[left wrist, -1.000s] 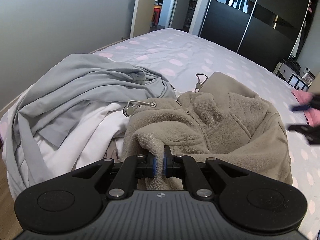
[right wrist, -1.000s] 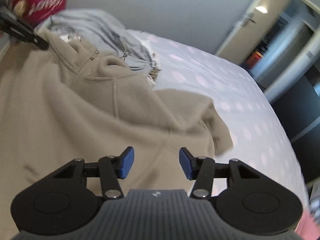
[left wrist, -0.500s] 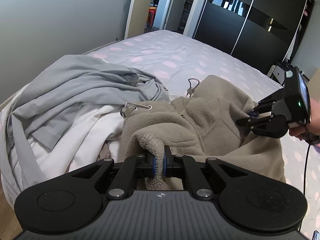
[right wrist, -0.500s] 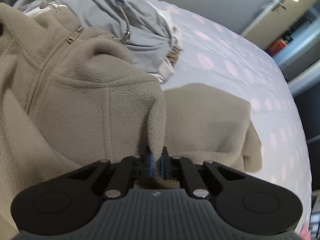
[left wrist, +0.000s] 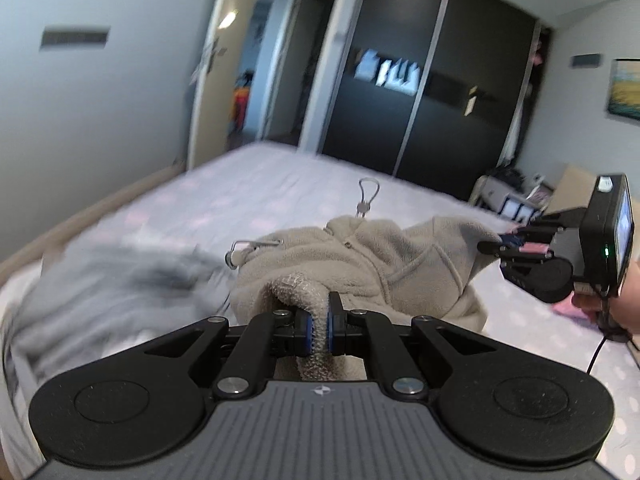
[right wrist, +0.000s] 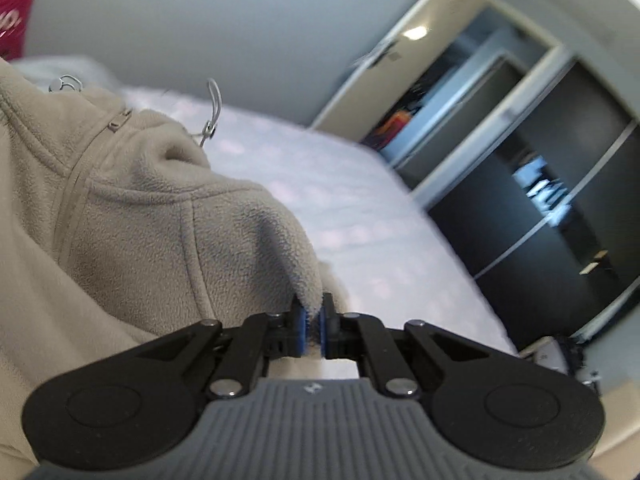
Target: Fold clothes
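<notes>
- Across the far and middle ground, the bed [left wrist: 280, 184] is lying under a pale spotted sheet, giving a wide flat surface where a garment could be spread for folding.
- Above the bed, the fleece jacket [left wrist: 384, 256] is hanging stretched between the two tongs, lifted clear of the sheet as far as I can tell; holding it at two separated points looks meant to open it out so it can be laid flat.
- At the near left, a grey pile of other clothes [left wrist: 132, 276] is sitting blurred on the bed, just beside the jacket; whether they touch I cannot tell.
- At the near centre, the left gripper [left wrist: 317, 334] is pinching a thick roll of the jacket's edge, its jaws nearly closed on the fabric.
- At the right, the right gripper [right wrist: 313, 330] is clamping a corner of the jacket near the shoulder seam, jaws almost together; a hand [left wrist: 612, 300] is holding it.
- On the jacket's collar, metal zip pulls [left wrist: 368, 196] are dangling loose and could snag.
- No box, basket or drawer with contents is showing clearly; a far wardrobe [left wrist: 432, 92] is standing shut.
</notes>
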Action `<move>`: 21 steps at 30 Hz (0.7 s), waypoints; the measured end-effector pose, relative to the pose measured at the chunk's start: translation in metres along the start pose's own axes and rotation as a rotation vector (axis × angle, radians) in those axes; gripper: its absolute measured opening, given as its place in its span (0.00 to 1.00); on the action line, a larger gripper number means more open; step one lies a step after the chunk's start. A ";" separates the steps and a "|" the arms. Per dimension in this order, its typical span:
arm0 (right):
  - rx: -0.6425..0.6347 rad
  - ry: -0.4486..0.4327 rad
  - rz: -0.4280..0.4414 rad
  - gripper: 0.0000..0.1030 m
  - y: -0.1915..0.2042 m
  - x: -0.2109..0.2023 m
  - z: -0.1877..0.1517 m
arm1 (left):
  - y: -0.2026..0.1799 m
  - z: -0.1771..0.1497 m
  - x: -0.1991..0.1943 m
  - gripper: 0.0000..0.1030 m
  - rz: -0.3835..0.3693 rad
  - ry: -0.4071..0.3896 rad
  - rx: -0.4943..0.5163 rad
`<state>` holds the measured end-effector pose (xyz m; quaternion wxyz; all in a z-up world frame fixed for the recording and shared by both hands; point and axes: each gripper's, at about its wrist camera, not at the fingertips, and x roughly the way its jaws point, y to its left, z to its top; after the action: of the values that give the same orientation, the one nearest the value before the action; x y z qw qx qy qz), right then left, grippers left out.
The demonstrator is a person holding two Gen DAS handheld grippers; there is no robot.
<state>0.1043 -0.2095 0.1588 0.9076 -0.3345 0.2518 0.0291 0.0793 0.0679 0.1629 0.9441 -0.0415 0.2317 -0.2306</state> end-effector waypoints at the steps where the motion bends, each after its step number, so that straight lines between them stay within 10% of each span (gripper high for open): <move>1: 0.021 -0.016 -0.028 0.06 -0.011 -0.016 0.000 | -0.010 0.011 -0.008 0.05 -0.013 -0.024 0.018; 12: 0.202 -0.199 -0.421 0.06 -0.135 -0.232 -0.009 | -0.123 0.127 -0.092 0.05 -0.160 -0.289 0.214; 21: 0.258 -0.313 -0.606 0.06 -0.173 -0.376 -0.032 | -0.204 0.155 -0.136 0.05 -0.273 -0.436 0.339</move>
<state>-0.1989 -0.3195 0.4199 0.9373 -0.2683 0.0008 -0.2225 -0.0421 -0.0562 0.3954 0.9253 0.0375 -0.0261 -0.3764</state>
